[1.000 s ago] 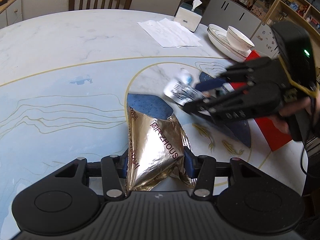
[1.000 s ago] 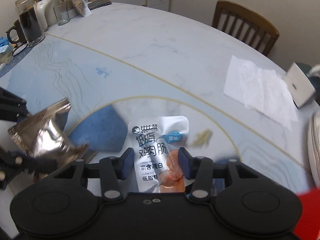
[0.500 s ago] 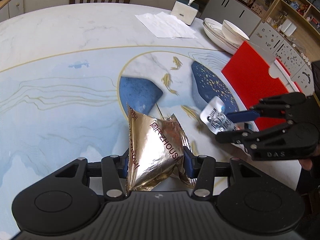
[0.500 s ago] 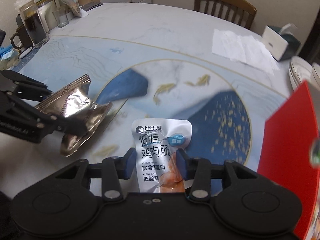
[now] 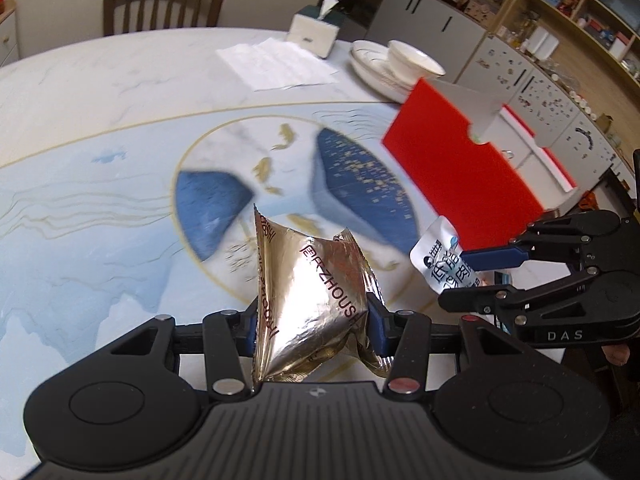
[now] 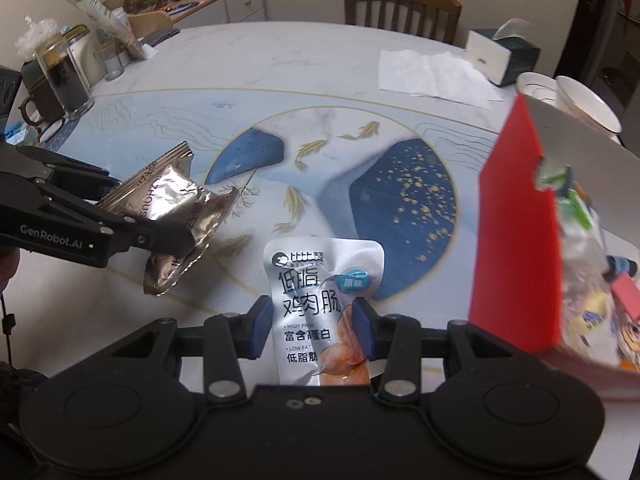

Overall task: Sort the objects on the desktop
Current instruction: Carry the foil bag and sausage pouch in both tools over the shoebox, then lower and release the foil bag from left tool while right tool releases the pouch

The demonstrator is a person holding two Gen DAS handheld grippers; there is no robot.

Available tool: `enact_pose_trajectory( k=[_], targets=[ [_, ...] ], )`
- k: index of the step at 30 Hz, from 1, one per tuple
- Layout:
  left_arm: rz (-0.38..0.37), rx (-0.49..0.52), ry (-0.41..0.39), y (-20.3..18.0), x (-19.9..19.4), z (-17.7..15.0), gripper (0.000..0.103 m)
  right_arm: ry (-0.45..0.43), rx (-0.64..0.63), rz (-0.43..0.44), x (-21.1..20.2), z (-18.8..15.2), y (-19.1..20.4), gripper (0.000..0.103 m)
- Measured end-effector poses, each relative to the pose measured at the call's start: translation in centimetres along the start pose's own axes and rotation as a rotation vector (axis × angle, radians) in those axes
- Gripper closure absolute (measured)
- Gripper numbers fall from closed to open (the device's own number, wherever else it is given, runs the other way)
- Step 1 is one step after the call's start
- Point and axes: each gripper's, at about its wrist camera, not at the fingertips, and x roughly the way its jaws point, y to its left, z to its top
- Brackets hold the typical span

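My left gripper (image 5: 312, 320) is shut on a crumpled gold foil packet (image 5: 316, 300) and holds it above the table; it also shows in the right wrist view (image 6: 172, 216). My right gripper (image 6: 314, 328) is shut on a silver chicken sausage pouch (image 6: 320, 304), seen from the side in the left wrist view (image 5: 444, 264). A red box (image 6: 516, 240) stands open to the right of the pouch, with several wrapped snacks (image 6: 592, 280) inside. It also shows in the left wrist view (image 5: 460, 160).
A round marble table (image 6: 280, 72) with blue and gold fish art. A paper sheet (image 6: 432, 76), a tissue box (image 6: 500, 56) and stacked plates with a bowl (image 5: 396, 64) at the far side. A glass jar (image 6: 64, 80) and a mug stand far left. A wooden chair (image 6: 400, 4) behind.
Both grippers have drawn back toward the near table edge with their packets still held. The red box has come closer on the right, and its contents now show.
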Motion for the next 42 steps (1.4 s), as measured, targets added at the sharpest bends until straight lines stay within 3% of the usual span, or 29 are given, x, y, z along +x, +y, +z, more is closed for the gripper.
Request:
enact_pose_trajectory(
  k=[14,25,33,42],
  targets=[
    [-0.069,0.106,-0.054,-6.6,-0.8,2.2,0.055,-0.119,0.063,-0.043,-6.8,-1.7,-3.2,0.061],
    [-0.120,0.158,-0.096,-12.1,-0.1,5.1,0.055,-0.206,0.129,-0.092,-11.3,-2.2,-9.1,0.061],
    [-0.140,0.219,-0.122,-17.0,1.9,8.1,0.055,-0.250,0.127,-0.167,-12.5,-1.9,-14.6,0.061],
    [-0.118,0.285,-0.109,-21.2,6.2,11.8,0.055,-0.237,0.103,-0.223,-11.5,-1.8,-19.8,0.061]
  ],
)
